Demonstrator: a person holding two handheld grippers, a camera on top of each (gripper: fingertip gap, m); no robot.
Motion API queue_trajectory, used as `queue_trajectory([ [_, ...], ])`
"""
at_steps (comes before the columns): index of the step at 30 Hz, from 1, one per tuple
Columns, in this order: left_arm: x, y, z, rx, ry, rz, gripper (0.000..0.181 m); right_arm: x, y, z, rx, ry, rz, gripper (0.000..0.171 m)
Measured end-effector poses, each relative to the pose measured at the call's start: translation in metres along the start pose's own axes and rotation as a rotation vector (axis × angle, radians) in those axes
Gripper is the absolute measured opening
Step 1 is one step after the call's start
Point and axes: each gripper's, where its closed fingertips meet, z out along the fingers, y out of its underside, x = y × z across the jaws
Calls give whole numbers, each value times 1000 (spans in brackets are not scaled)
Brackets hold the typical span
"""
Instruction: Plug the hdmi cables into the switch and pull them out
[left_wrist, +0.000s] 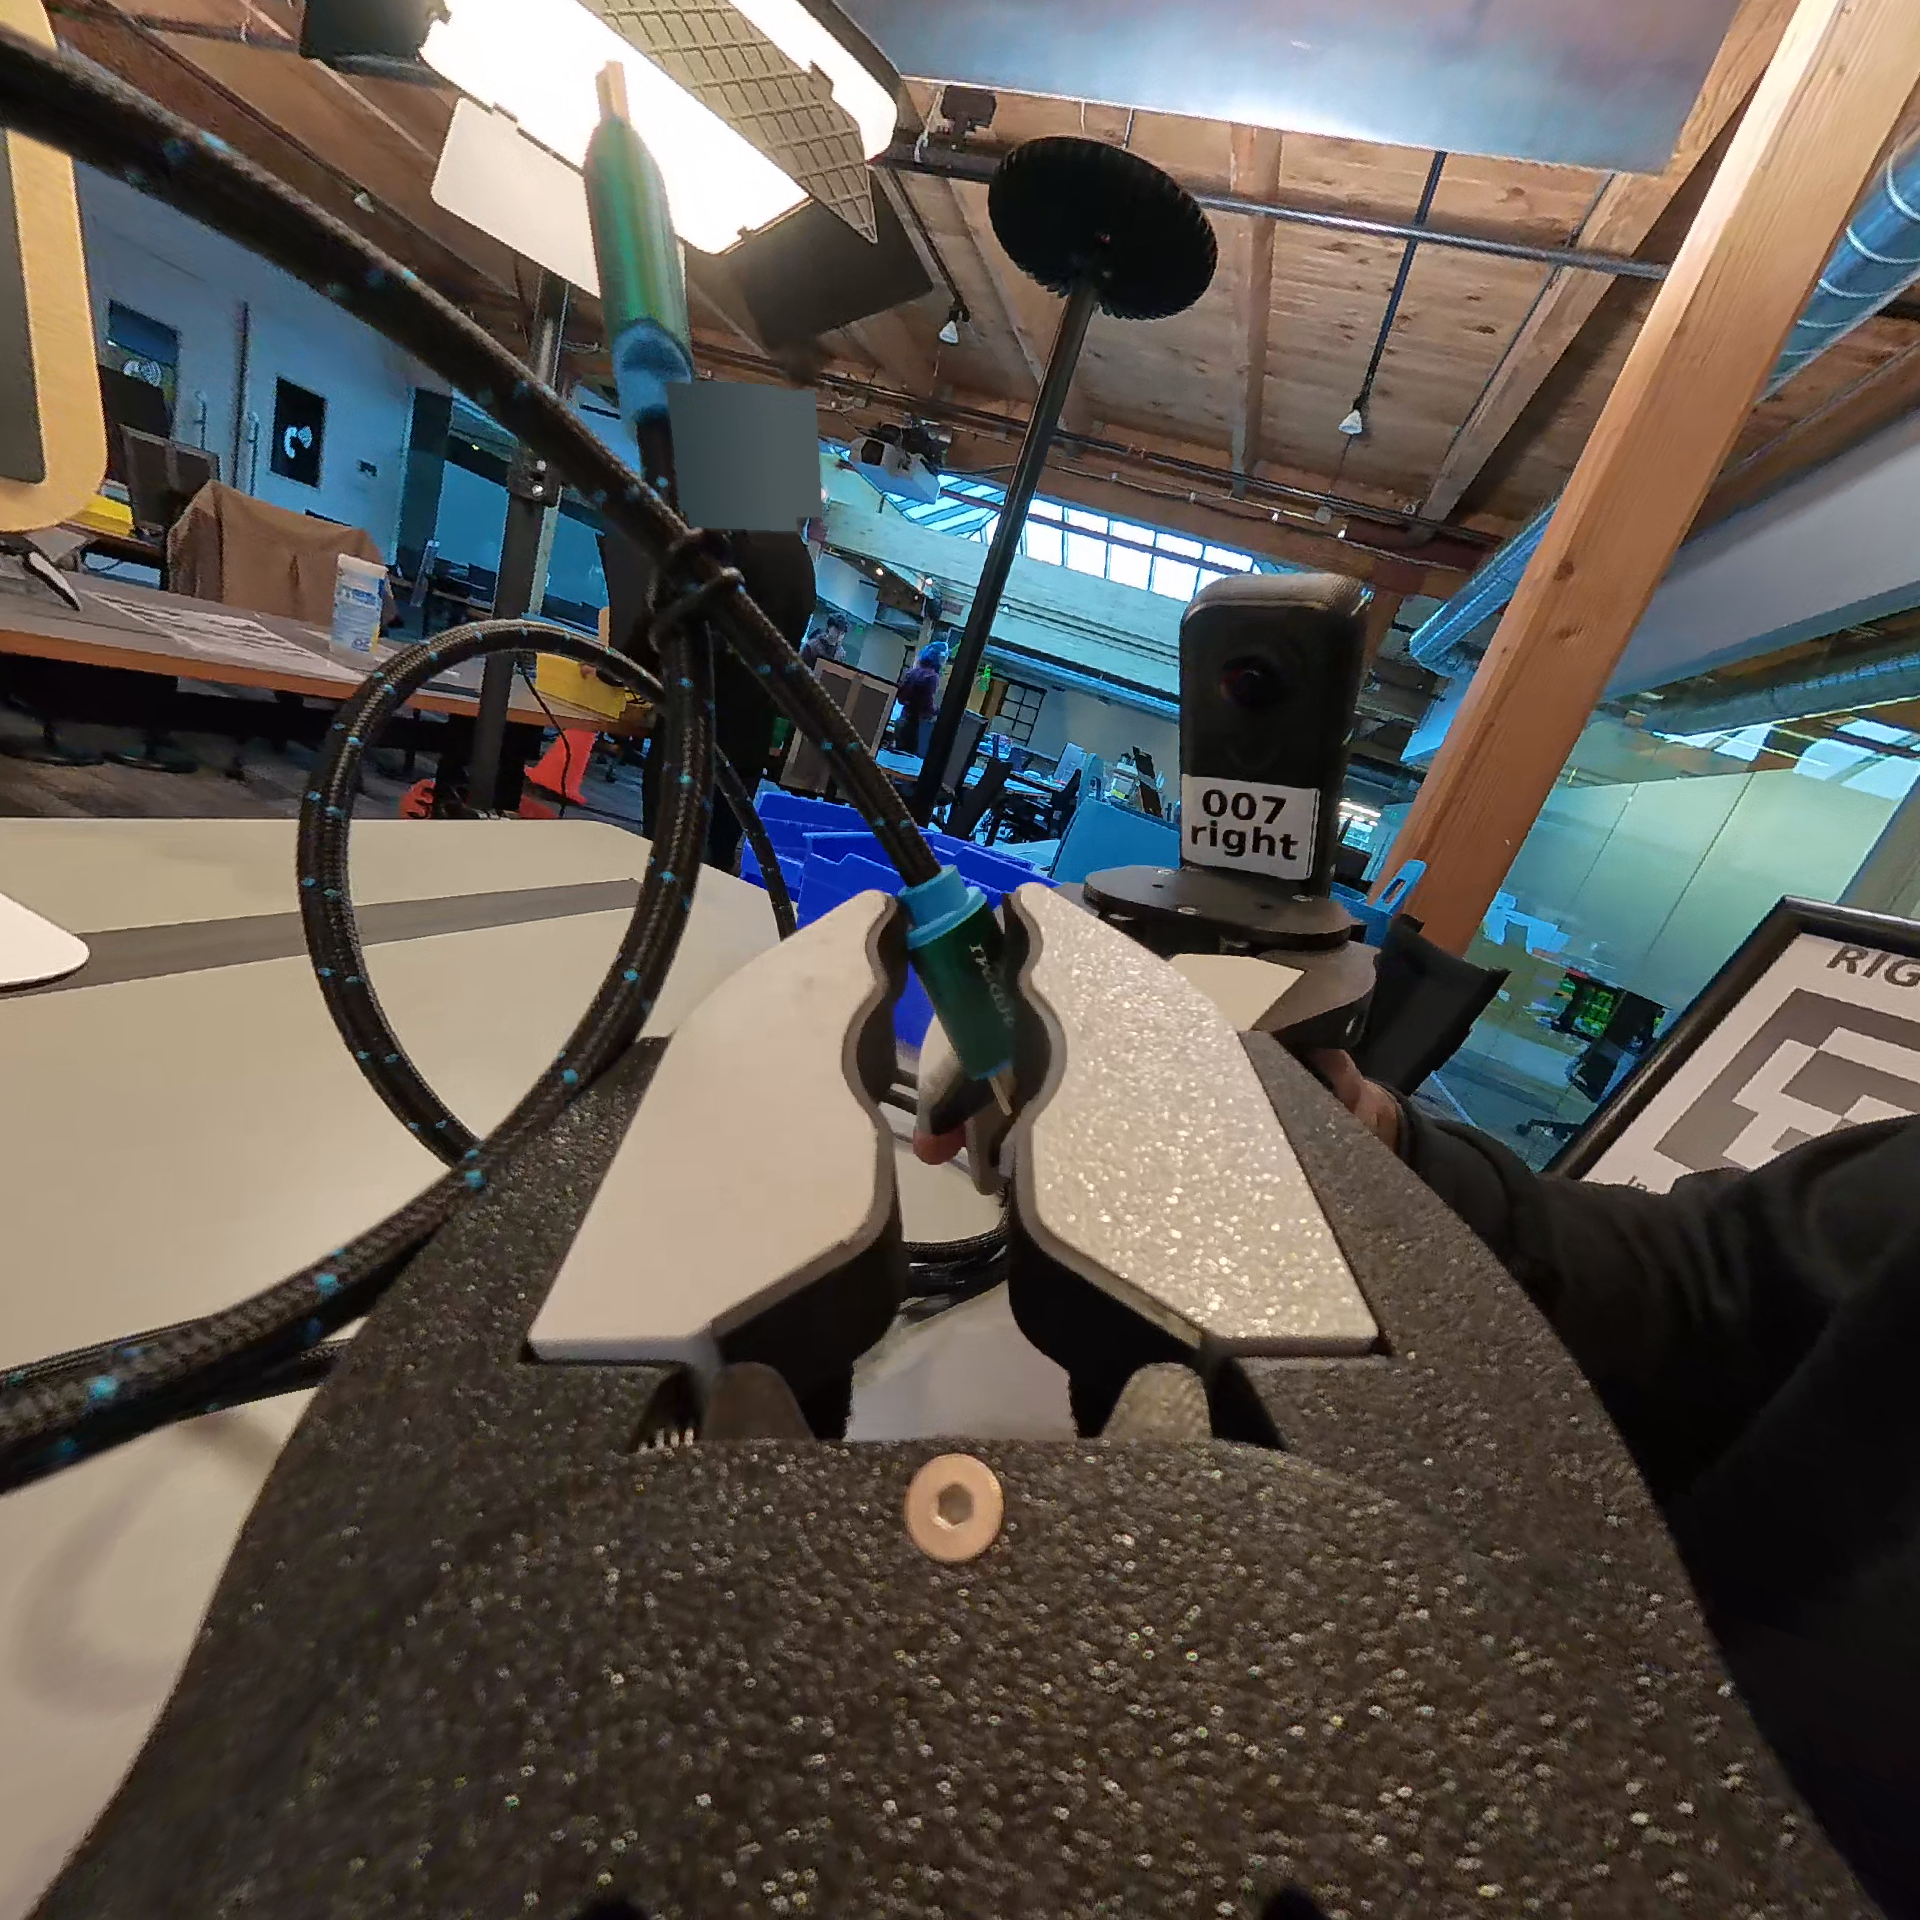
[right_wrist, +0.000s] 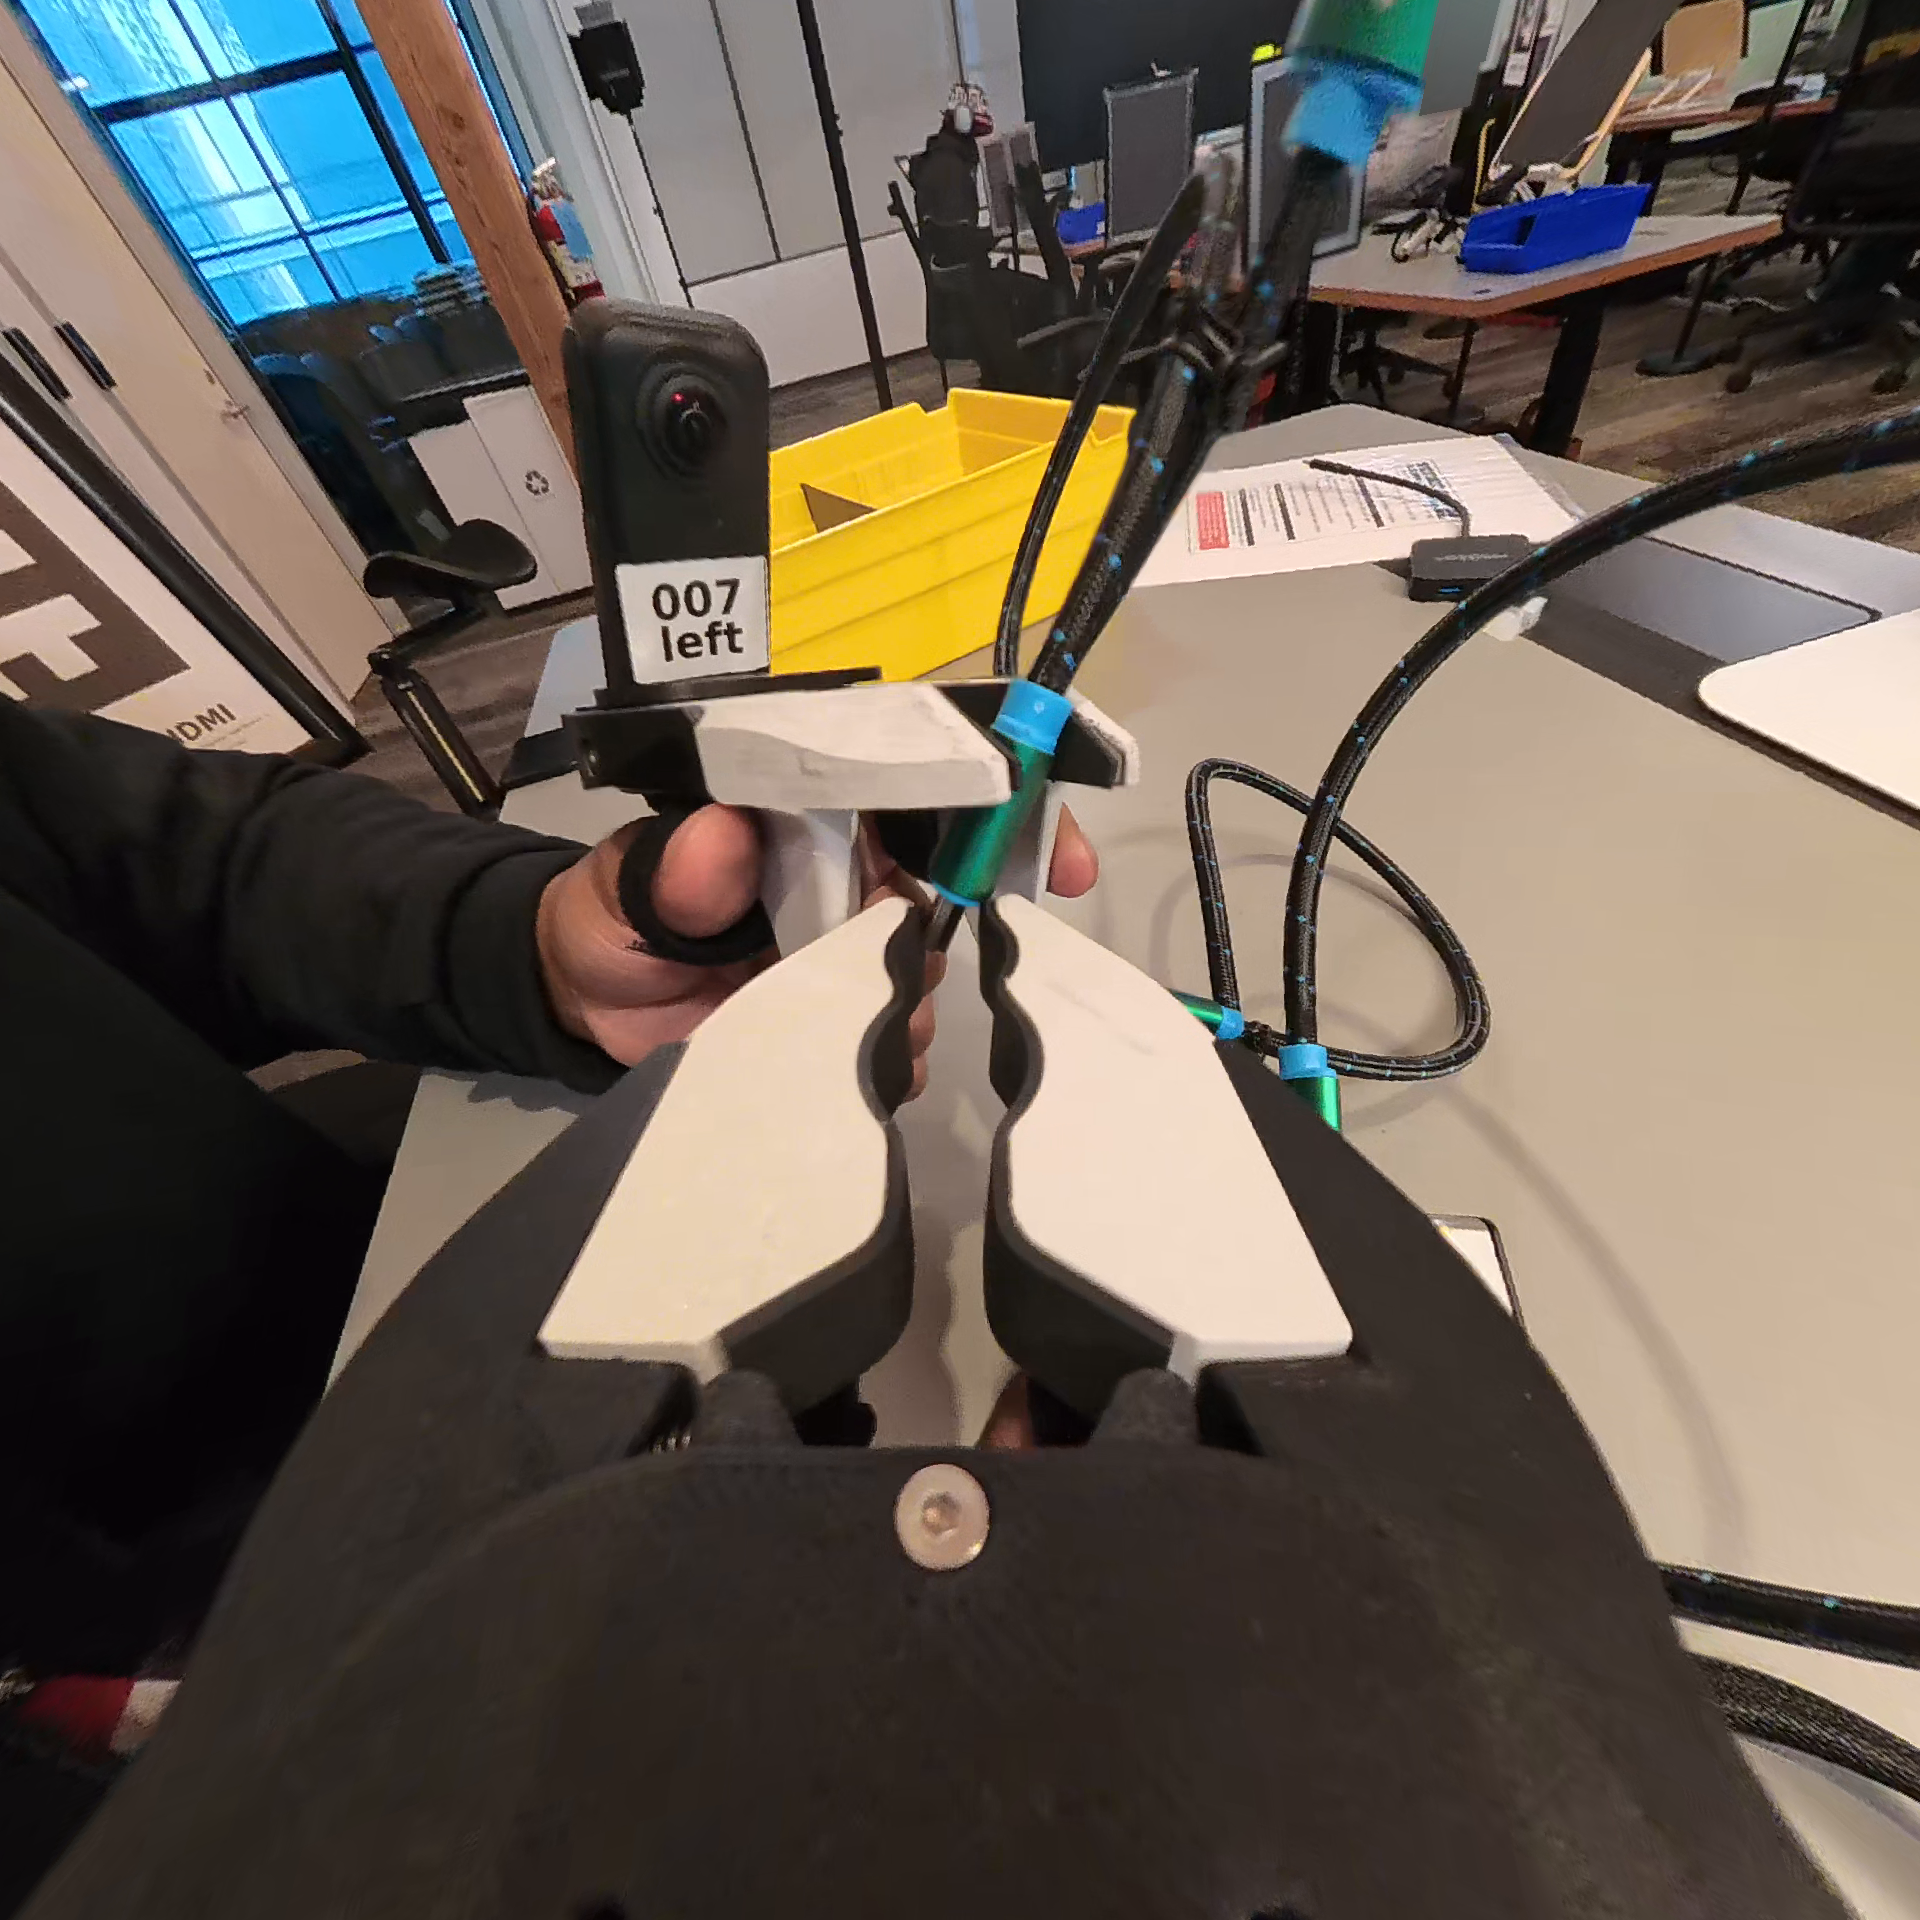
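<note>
The left tool is clamped on the green metal plug of a braided HDMI cable, holding it in the air above the grey table, plug tip pointing down and toward the person. From the right wrist view, the right tool has its tips just under that same plug, nearly together around the thin metal tip; I cannot tell whether it truly grips or only brushes it.

The cable looks stiff and springy: its zip-tied coil holds a loop of its own, so it will tug and twist the plug as it moves. The metal shell seems smooth and likely slippery, so the sensible hold is across the shell's flat sides, not on the braid or the blue collar.

2 more green plugs lie on the table to the right, and a small black box, probably the switch, sits farther back beside a printed sheet. Nothing is plugged into it that I can see.

The person's left hand wraps the left tool's handle, wrist level, the tool held sideways in front of the right one, which points straight at it.
</note>
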Motion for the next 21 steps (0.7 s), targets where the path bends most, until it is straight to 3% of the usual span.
queue_trajectory([
  [5,1,-1,-2,-27,23,27,16,8,-2,-6,31,16,7,4],
  [14,0,15,-9,-293,45,138,24,13,-2,-14,35,-5,36,4],
  [18,6,19,-24,-433,120,264,26,18,-2,-19,42,-15,67,4],
  [21,5,3,-40,-445,145,355,26,20,1,-21,24,-30,81,4],
])
